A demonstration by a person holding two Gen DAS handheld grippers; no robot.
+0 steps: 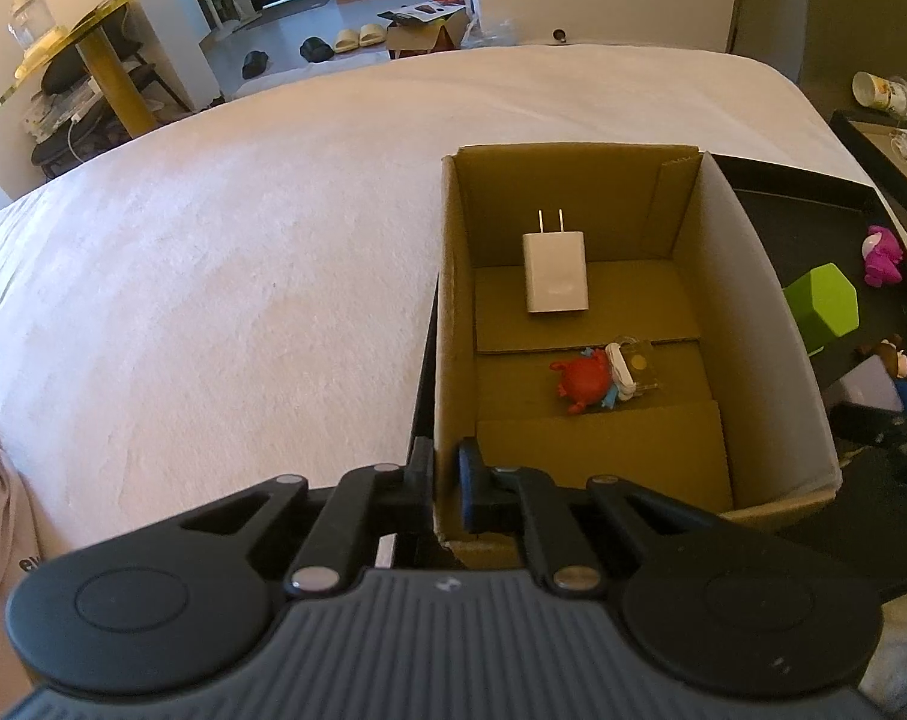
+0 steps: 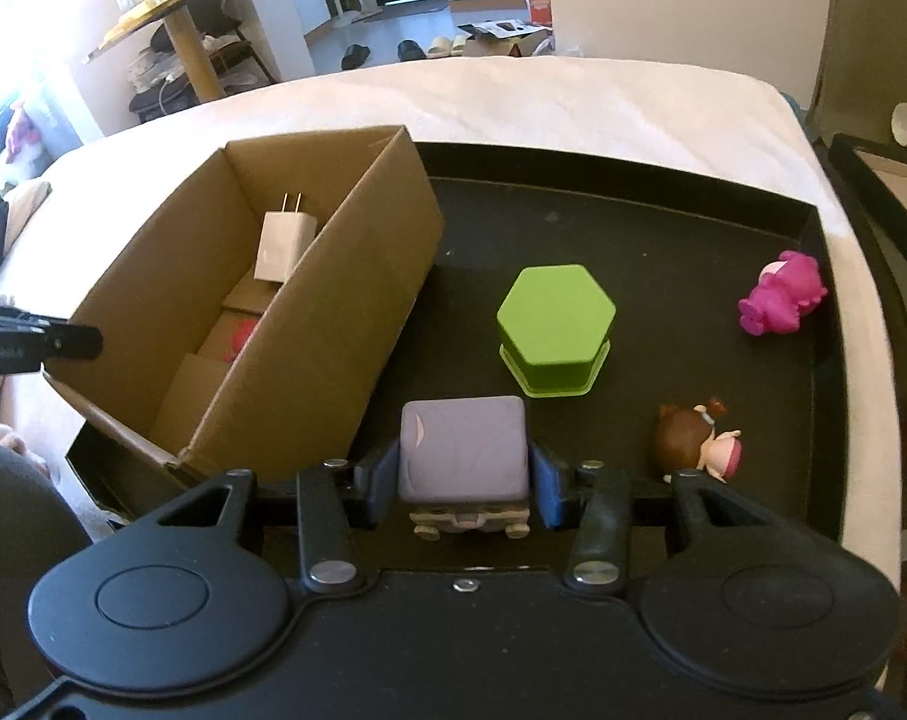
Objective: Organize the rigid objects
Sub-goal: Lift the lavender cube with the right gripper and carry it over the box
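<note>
In the left wrist view, the left tool (image 1: 444,480) is clamped shut on the near left wall of the open cardboard box (image 1: 453,312), one finger outside and one inside. Within the box, a white wall charger (image 1: 555,271) lies toward the far end at frame centre, and a red crab toy (image 1: 580,385) lies nearer, touching a small clear packet (image 1: 633,365). In the right wrist view, the right tool (image 2: 462,483) grips a lavender cube-shaped figure (image 2: 462,450) at lower centre, pads pressed on both its sides. It sits on the black tray (image 2: 663,228), just right of the box. A green hexagonal container (image 2: 555,330) stands behind it; a magenta figurine (image 2: 783,294) lies at the right, a brown-haired doll (image 2: 693,438) at lower right. The tray rests on a white bed (image 2: 573,96).
</note>
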